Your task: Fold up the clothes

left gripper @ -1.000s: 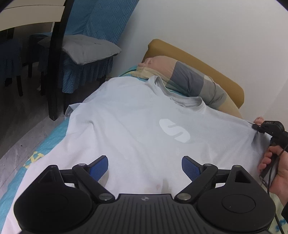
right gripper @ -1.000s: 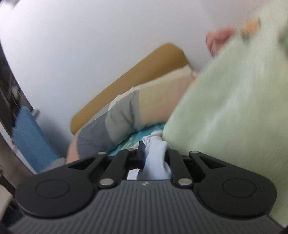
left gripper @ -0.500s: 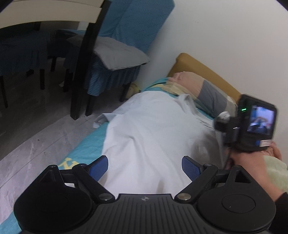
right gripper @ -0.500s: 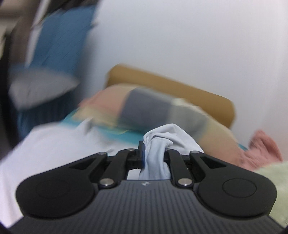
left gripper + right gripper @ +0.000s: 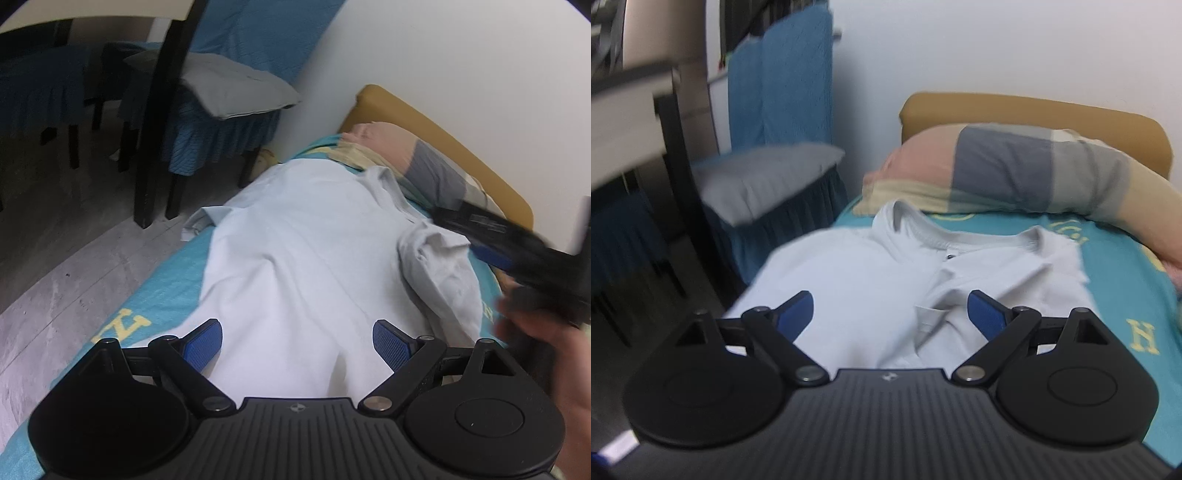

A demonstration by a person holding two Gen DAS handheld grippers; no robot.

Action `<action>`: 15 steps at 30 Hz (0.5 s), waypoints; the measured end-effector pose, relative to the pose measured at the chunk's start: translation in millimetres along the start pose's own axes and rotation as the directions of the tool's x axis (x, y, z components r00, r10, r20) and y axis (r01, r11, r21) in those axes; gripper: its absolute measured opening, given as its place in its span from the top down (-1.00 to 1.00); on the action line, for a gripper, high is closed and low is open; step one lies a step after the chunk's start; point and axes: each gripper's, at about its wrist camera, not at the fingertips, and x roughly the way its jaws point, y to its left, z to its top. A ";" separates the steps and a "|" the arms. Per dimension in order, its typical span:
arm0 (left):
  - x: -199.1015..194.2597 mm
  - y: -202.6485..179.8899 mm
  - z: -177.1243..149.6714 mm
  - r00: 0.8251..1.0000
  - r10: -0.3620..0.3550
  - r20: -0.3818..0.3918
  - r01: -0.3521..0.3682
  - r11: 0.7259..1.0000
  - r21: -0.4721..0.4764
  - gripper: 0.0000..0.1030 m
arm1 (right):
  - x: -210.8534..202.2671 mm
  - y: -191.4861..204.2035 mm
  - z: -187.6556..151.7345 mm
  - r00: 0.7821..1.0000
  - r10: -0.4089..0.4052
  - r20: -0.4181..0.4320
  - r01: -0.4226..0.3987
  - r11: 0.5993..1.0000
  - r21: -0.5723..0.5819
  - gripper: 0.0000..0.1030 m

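My right gripper (image 5: pixel 890 312), pinching the sleeve a second ago, now spreads empty. The T-shirt (image 5: pixel 306 251) side lies folded inward, apparently. My left gripper (image 5: pixel 297 341) stays spread.

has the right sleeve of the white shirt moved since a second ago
Yes. The sleeve was carried inward from the wall-side edge of the bed onto the shirt.

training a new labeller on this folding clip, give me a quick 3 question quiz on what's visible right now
1. True or false: the right gripper is clamped on the white t-shirt.
2. Which side of the t-shirt is folded in over the body? A) the side by the wall B) the side by the floor
3. Fill in: the left gripper hovers over the shirt with its jaws ____.

Key: 1 false, its jaws are apart and empty; 2 A, while the sleeve by the floor lies spread out; 3 open.
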 end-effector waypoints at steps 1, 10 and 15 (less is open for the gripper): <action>-1.3 -3.8 -2.3 1.000 -0.006 -0.003 0.006 1.000 0.015 -0.74 | -13.0 -3.1 0.6 1.000 0.002 0.004 -0.002 1.000 0.013 -0.78; -22.4 -46.8 -34.7 0.995 -0.072 -0.066 0.081 0.984 0.161 -0.67 | -209.0 -41.5 -42.1 0.999 -0.028 0.015 0.024 0.978 0.207 -0.78; -48.2 -77.3 -66.0 0.980 -0.137 -0.147 0.170 0.955 0.242 -0.59 | -289.2 -68.5 -73.3 0.999 -0.031 0.041 0.013 0.923 0.384 -0.78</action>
